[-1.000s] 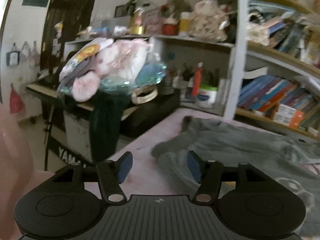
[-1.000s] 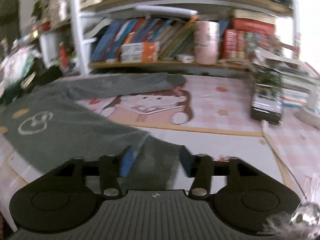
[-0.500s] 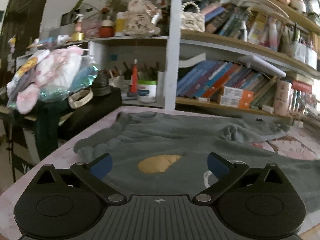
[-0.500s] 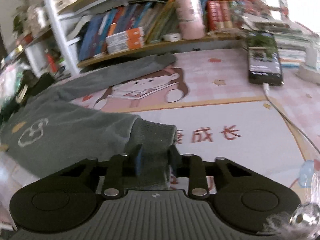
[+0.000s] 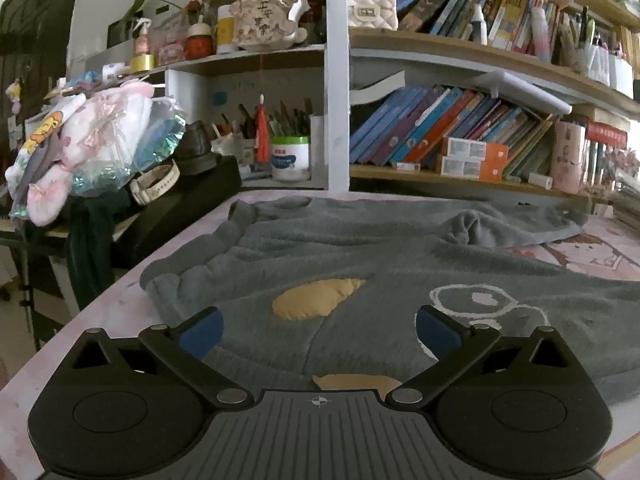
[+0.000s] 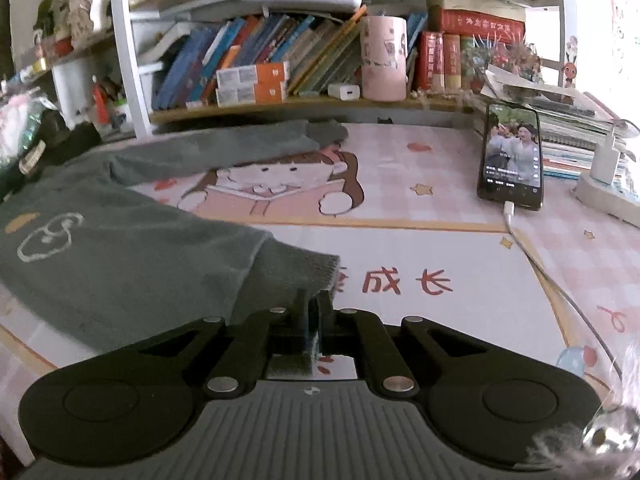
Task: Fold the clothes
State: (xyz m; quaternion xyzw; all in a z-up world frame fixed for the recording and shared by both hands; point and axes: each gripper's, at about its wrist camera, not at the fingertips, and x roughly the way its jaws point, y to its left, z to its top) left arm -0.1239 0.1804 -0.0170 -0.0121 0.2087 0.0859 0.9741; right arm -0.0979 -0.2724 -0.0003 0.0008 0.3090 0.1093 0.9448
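Crowded wooden bookshelves (image 5: 460,176) back a desk (image 6: 440,248) covered by a pink cartoon-print mat, where a grey fleece sweater (image 5: 380,264) with a yellow patch and a white outlined motif lies spread flat. Directly ahead of the left gripper (image 5: 318,332), the garment's body fills the space under and between its blue pads, which stand wide apart and grasp nothing. The right gripper (image 6: 314,316) is clenched on the ribbed cuff of the sweater's near sleeve (image 6: 292,276), the knit pinched between its fingers just above the mat. Farther ahead and to the right of that gripper, a black smartphone (image 6: 512,160) with a lit screen leans against stacked books, a white charging cable (image 6: 532,256) trailing from it.
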